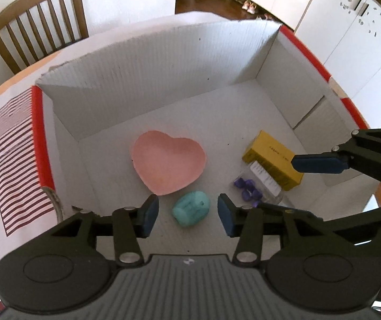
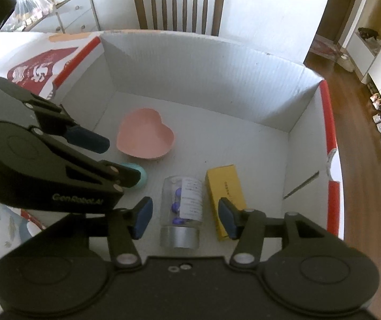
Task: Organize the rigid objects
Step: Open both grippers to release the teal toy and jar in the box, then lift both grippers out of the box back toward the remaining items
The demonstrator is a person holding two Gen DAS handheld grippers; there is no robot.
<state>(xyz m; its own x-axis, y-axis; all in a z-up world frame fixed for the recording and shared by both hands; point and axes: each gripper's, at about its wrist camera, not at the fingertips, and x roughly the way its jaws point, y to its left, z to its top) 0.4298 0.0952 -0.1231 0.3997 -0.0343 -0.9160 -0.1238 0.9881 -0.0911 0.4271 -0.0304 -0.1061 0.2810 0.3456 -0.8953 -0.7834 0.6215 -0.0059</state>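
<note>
Both jaws apart: left gripper (image 1: 187,214) straddles teal toy (image 1: 191,211), heart dish (image 1: 167,166) at 12; drop lower, squeeze centered.

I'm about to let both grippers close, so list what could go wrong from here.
1. The jar lies on its side beside the yellow box; the open right gripper could roll it or nudge the box.
2. The teal toy lies right by the heart dish; the open left gripper may bump the dish.
3. Both grippers work close together in one box and could collide.
</note>
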